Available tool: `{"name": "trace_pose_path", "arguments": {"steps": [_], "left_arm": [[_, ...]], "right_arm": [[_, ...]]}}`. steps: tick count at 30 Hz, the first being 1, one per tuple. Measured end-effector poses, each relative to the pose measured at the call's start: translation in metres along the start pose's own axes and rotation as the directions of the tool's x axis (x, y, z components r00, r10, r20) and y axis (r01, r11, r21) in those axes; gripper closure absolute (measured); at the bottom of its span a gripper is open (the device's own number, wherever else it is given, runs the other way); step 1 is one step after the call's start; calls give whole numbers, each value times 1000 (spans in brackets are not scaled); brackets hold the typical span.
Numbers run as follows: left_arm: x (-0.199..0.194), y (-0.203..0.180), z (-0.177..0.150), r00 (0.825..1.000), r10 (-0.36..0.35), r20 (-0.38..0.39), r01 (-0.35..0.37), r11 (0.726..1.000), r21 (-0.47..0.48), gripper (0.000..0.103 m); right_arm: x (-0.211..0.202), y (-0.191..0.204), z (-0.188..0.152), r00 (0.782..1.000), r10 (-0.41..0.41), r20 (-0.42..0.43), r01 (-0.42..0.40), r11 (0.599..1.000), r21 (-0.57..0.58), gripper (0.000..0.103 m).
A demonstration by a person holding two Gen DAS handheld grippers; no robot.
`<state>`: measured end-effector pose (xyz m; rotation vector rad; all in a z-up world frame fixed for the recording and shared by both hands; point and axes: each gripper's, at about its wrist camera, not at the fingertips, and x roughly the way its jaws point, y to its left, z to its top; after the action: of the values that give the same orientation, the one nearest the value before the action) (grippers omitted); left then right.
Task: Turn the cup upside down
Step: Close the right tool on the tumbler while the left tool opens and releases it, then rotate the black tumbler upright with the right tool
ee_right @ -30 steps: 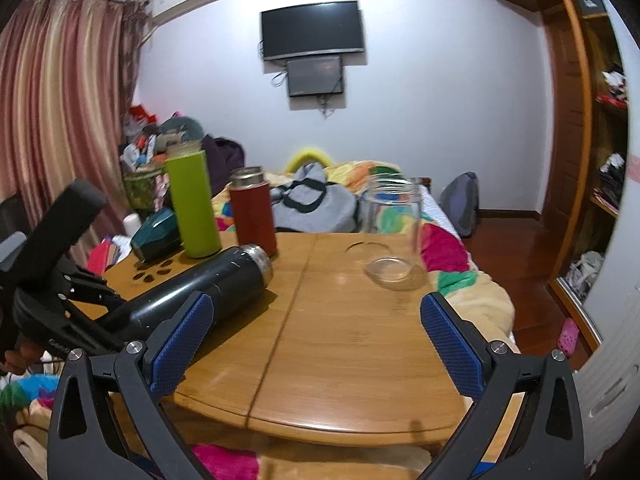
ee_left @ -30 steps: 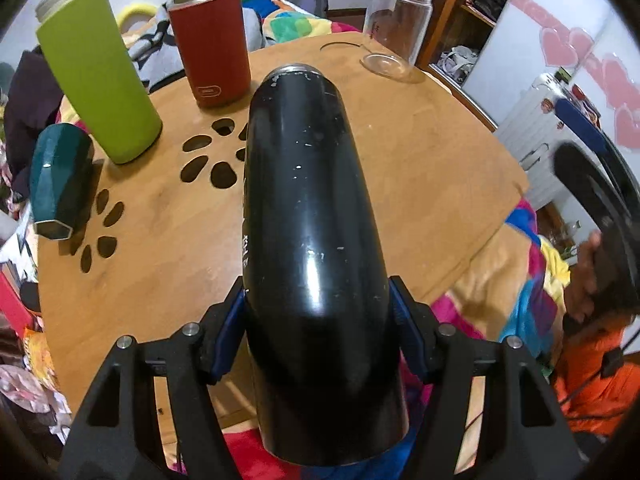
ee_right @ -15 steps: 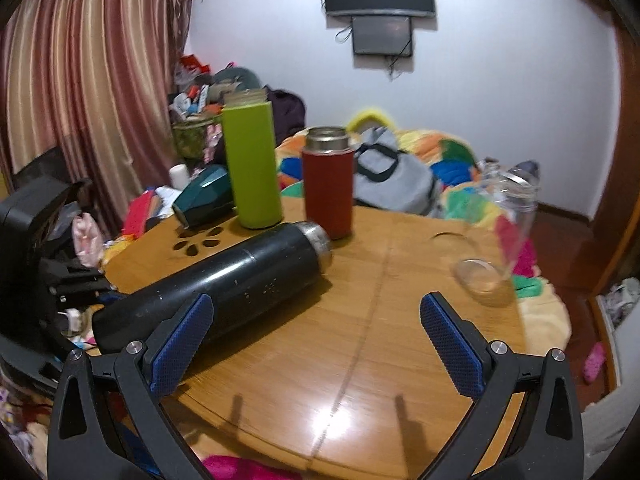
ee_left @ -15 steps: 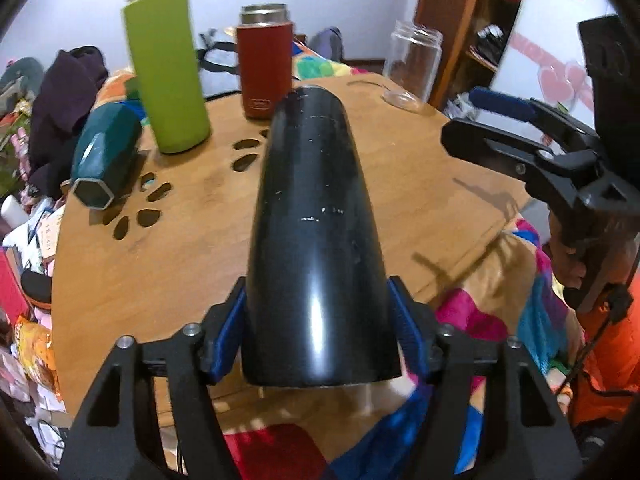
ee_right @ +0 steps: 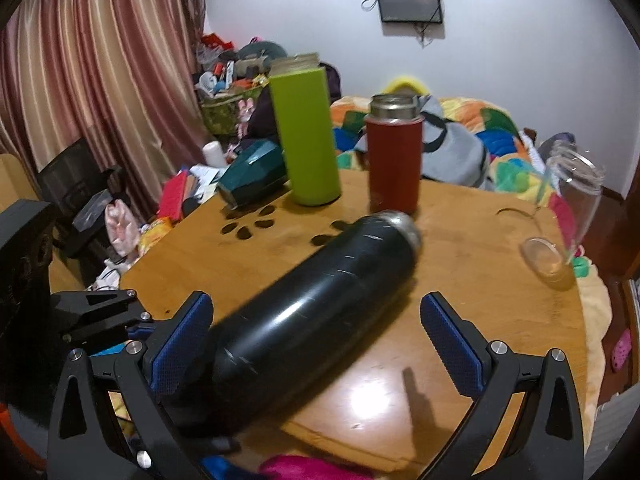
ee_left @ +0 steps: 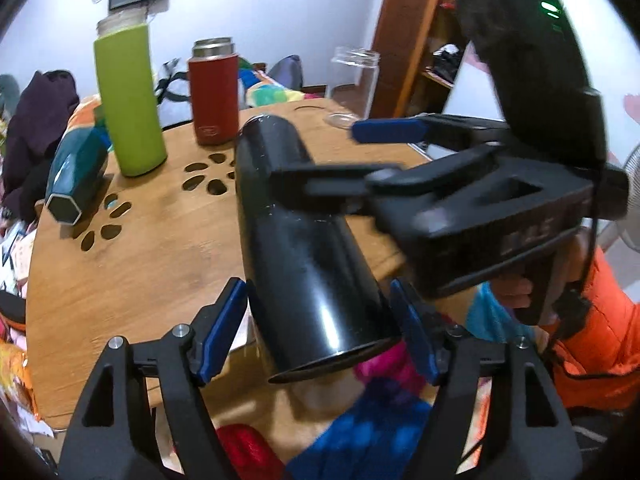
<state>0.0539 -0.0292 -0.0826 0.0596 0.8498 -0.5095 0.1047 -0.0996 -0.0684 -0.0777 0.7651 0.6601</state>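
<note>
A tall black flask [ee_left: 296, 248] lies tilted in the air over the near edge of the round wooden table [ee_left: 132, 248], its steel mouth end pointing away. My left gripper [ee_left: 318, 340] is shut on the black flask near its base. My right gripper [ee_right: 316, 336] is open, its blue pads on either side of the flask's [ee_right: 320, 300] middle, not touching. In the left wrist view the right gripper [ee_left: 360, 160] reaches in from the right, one finger across the flask.
A green bottle [ee_left: 128, 100], a red flask [ee_left: 214, 88] and a clear glass jar [ee_right: 568, 220] stand upright at the back of the table. A teal cup [ee_left: 76, 176] lies on its side at left. Bedding and clutter surround the table.
My right gripper has moved in from the right and now straddles the black flask. The flask's far end has swung left and my left gripper has tilted up with it.
</note>
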Motion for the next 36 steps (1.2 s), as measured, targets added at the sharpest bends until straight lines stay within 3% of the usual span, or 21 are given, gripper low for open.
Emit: {"name": "trace_pose_path", "arguments": {"steps": [8,16,19,21,24,26,30,36], "left_arm": [[-24,-3,-11,996,-81,38,81,997,17,31],[-44,10,-17,999,11,53,-12,1000,24,36],[-48,14,-23,998,56,28,-58,997,50,36],[-55,15,-25,994,100,39,-103,992,71,36],[-65,26,-16,988,140,72,-143,989,45,36],[-67,32,-3,978,181,104,-184,983,23,36],[-58,46,28,953,254,166,-253,967,-30,36],[-16,58,75,955,247,166,-240,969,-59,36]], "right_arm": [[24,13,-6,993,27,-111,-28,1000,-5,0],[34,11,-14,982,55,-182,-55,998,3,1],[35,0,-20,975,58,-216,-51,998,40,12],[33,-5,-25,972,51,-230,-43,998,40,25],[27,-5,-31,977,15,-213,-14,1000,8,35],[23,-8,-34,980,38,-196,-33,999,25,39],[17,-13,-40,989,60,-139,-53,997,54,40],[4,-14,-52,997,40,-68,-36,997,64,41]]}}
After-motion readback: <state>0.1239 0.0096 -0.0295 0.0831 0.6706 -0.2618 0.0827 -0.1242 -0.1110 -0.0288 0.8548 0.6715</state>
